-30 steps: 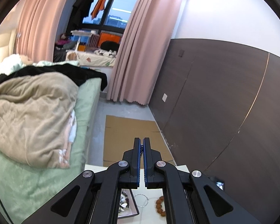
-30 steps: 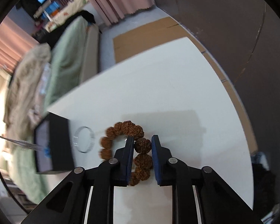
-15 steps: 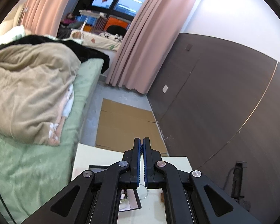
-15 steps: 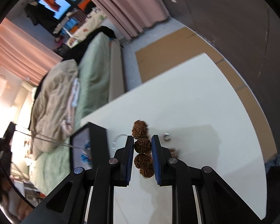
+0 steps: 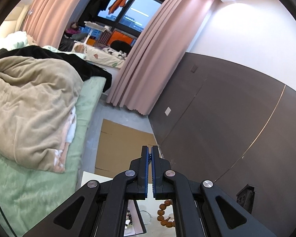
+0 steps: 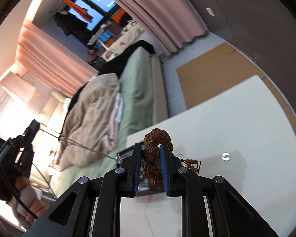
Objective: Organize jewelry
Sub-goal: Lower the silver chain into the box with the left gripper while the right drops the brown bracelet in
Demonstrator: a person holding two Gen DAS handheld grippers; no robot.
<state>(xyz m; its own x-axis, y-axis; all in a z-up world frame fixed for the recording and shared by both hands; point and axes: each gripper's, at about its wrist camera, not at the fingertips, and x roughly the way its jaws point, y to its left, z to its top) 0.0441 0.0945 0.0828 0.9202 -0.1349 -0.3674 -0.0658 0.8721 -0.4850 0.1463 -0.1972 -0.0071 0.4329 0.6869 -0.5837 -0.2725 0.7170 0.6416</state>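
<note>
The right gripper [image 6: 151, 154] clamps its blue pads on a rough brown seed-bead bracelet [image 6: 154, 152], lifted clear above the white table [image 6: 236, 118]; one bead sits squarely between the jaws, others bulge above the tips and hang below. The left gripper [image 5: 150, 156], raised above the same table, is closed on what looks like a thin dark chain [image 6: 84, 148], though it is hard to make out. A small ring [image 6: 226, 156] lies on the table.
</note>
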